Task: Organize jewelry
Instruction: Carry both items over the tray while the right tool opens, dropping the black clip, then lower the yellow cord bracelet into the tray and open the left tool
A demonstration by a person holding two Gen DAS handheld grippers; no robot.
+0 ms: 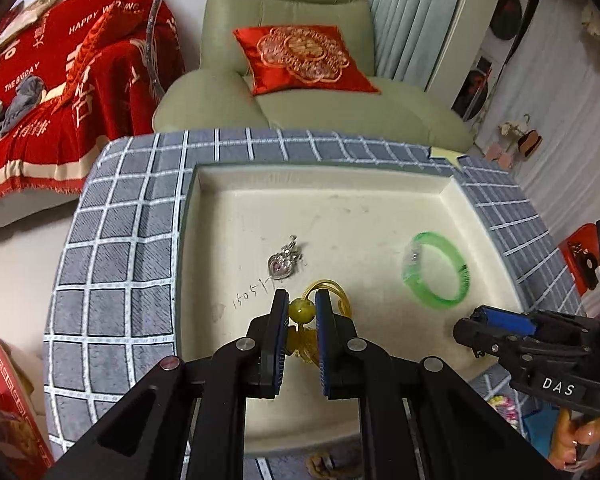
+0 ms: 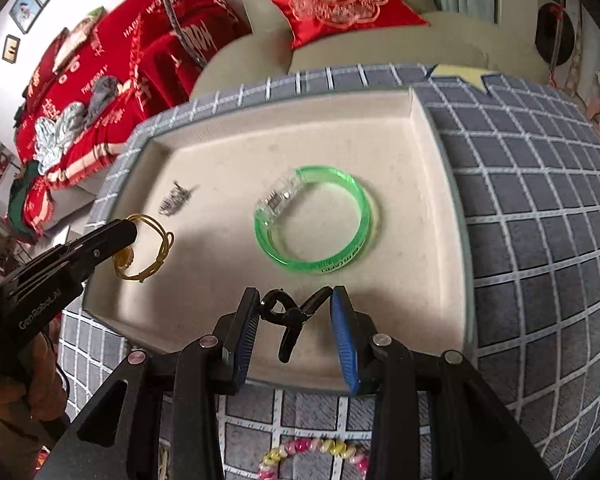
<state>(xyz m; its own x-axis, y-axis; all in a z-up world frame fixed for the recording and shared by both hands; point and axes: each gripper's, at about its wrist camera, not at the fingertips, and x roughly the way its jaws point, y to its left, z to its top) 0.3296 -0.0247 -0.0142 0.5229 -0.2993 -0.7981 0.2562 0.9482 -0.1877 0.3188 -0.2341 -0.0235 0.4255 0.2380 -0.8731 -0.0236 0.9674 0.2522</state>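
Left wrist view: left gripper (image 1: 302,308) pinches yellow bead bracelet (image 1: 300,310); right gripper (image 2: 294,312) clasps black clip (image 2: 286,320)

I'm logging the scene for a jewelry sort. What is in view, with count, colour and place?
tray: one, cream, on the checked cloth
checked cloth: one, blue-grey, under the tray
bangle: one, green, tray's right part
heart pendant: one, silver, tray's middle
cord bracelet: one, yellow, in the left gripper
clip: one, black, in the right gripper
bead bracelet: one, pink and yellow, cloth, near edge
armchair: one, green, behind
cushion: one, red, on armchair
left gripper: fingers shut
right gripper: fingers shut
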